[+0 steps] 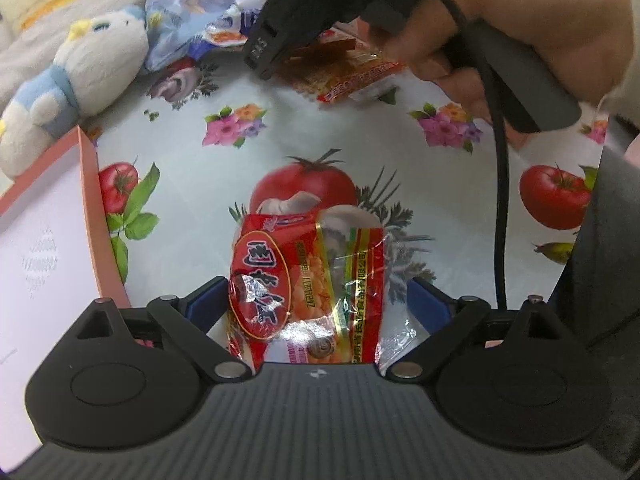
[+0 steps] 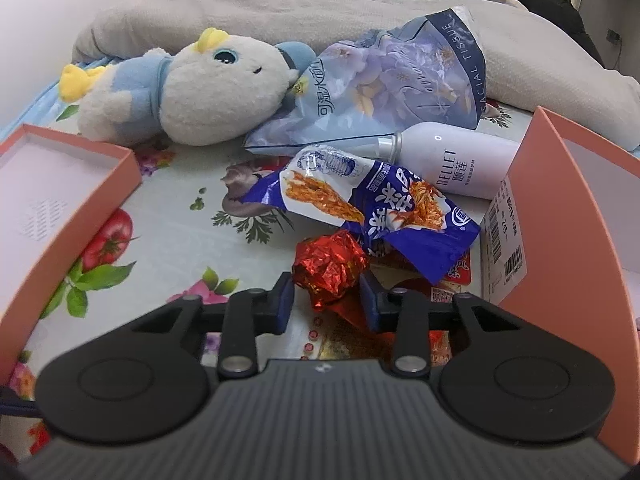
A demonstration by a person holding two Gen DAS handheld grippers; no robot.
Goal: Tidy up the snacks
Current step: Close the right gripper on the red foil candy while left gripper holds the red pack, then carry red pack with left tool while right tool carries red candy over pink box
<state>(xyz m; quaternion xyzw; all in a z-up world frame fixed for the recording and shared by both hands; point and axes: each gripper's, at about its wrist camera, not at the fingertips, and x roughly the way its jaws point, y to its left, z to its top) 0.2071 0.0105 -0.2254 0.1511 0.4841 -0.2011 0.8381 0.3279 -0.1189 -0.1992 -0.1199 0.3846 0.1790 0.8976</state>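
Observation:
A red snack packet (image 1: 304, 280) with yellow trim sticks forward between the blue pads of my left gripper (image 1: 318, 300). The jaws stand wide and grip it by its edges, and it buckles along its middle, above the tomato-print tablecloth (image 1: 440, 208). My right gripper (image 2: 327, 300) has its pads closed against a crumpled red foil-wrapped candy (image 2: 328, 268). Right behind the candy lies a blue noodle-snack packet (image 2: 380, 200). In the left wrist view a person's hand (image 1: 540, 20) holds the right gripper's black body (image 1: 304, 4) over orange snack packets (image 1: 344, 72).
A pink open box (image 1: 40, 260) (image 2: 60, 200) stands at the left, and another pink box wall (image 2: 560, 220) rises at the right. Behind the snacks lie a plush toy (image 2: 192, 92), a tissue pack (image 2: 400, 76) and a white bottle (image 2: 452, 160). A grey blanket (image 2: 280, 12) borders the far side.

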